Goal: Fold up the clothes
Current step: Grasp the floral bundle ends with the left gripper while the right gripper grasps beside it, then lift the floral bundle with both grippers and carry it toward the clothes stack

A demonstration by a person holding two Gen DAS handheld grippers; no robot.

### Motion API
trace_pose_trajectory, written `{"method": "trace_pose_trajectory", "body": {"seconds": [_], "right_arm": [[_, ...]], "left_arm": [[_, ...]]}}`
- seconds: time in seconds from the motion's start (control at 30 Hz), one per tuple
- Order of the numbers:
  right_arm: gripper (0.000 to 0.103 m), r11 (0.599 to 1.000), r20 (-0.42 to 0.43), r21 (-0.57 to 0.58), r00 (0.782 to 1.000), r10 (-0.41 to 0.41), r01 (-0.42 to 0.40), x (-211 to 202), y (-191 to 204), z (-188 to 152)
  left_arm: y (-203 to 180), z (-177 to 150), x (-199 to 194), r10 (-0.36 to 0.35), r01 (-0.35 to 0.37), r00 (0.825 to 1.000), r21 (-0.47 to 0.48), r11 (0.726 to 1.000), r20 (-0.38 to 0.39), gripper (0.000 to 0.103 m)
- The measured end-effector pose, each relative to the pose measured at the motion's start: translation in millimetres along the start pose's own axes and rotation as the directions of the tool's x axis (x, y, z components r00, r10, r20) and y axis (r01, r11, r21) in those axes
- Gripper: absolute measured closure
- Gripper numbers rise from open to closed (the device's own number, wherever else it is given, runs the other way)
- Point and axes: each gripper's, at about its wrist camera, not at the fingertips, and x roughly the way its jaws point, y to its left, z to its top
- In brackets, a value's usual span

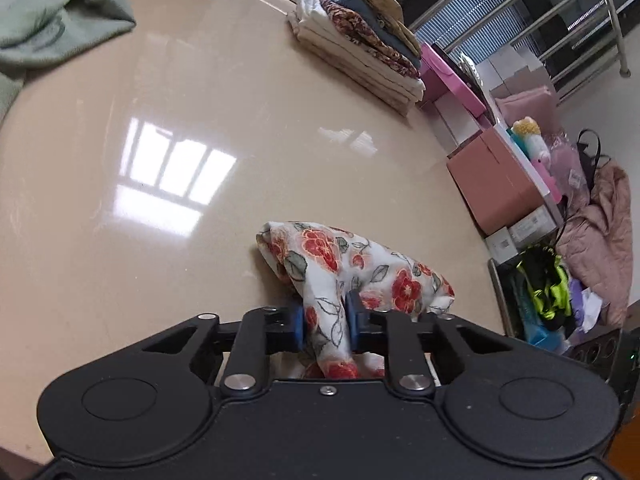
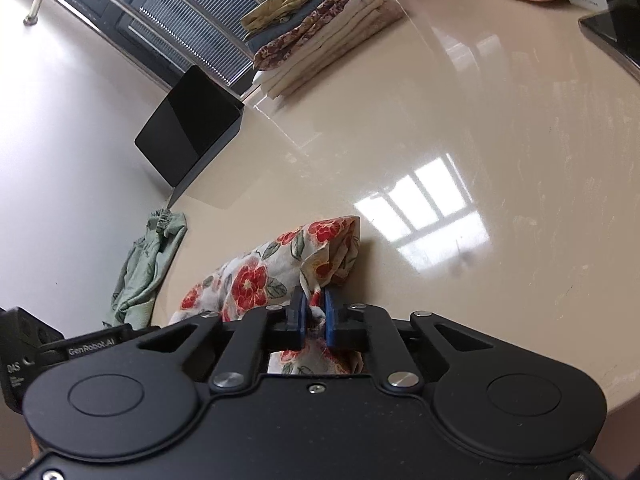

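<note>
- Right now my left gripper (image 1: 325,322) has its blue pads (image 1: 299,328) pinched on a bunched fold of the floral cloth (image 1: 360,264), which passes between them and hangs down behind the fingers.
- Likewise my right gripper (image 2: 313,318) is pressed together on another gathered bit of the same floral cloth (image 2: 256,276); only a thin twist of fabric shows between its pads (image 2: 330,320).
- From the left wrist view, the cloth sits low over the beige table (image 1: 200,92), humped up near the table's near edge, white with red flowers and grey-green leaves.
- From the right wrist view, the cloth runs away to my left from the pinch, its far end touching the table (image 2: 440,120).
- At the far side of the table lies a stack of folded clothes (image 1: 360,44), cream layers below, a dark red patterned piece, a blue one and an olive one on top; the same stack (image 2: 320,40) shows in the right view.
- A crumpled green garment (image 1: 52,12) lies at the table's left edge; in the right view the green garment (image 2: 148,264) droops over the rim.
- A black box (image 2: 188,132) stands at the table's edge between the green garment and the stack.
- Pink boxes (image 1: 492,184) and a pink jacket (image 1: 604,236) crowd the floor beyond the table's right side.
</note>
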Motion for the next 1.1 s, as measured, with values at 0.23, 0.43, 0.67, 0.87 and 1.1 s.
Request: {"method": "trace_pose_trajectory", "body": {"seconds": [0.23,0.43,0.67,0.87,1.1], "right_arm": [[0.097,0.998,0.02,0.042,0.999,0.046,-0.047,-4.4,-5.5,-2.0],[0.098,0.996,0.046,0.038,0.996,0.078,-0.08,-13.5,0.5,2.1],[0.099,0.994,0.079,0.023,0.991,0.109,-0.111,-24.0,9.8,7.2],[0.099,0.99,0.107,0.009,0.985,0.136,-0.137,-33.1,17.9,11.8],[0.099,0.989,0.133,-0.03,0.98,0.147,-0.145,-42.3,30.9,24.1]], "left_arm": [[4.7,-3.2,-6.2,-0.048,0.049,0.998,-0.019,0.999,0.031,0.087],[-1.8,-3.4,-19.7,-0.095,0.096,0.993,-0.001,0.995,0.075,0.087],[-15.1,-0.2,-32.7,-0.104,0.101,0.988,0.035,0.994,0.113,0.087],[-26.9,5.6,-43.3,-0.115,0.108,0.983,0.059,0.992,0.14,0.087],[-45.4,16.3,-54.6,-0.131,0.113,0.977,0.112,0.987,0.169,0.087]]}}
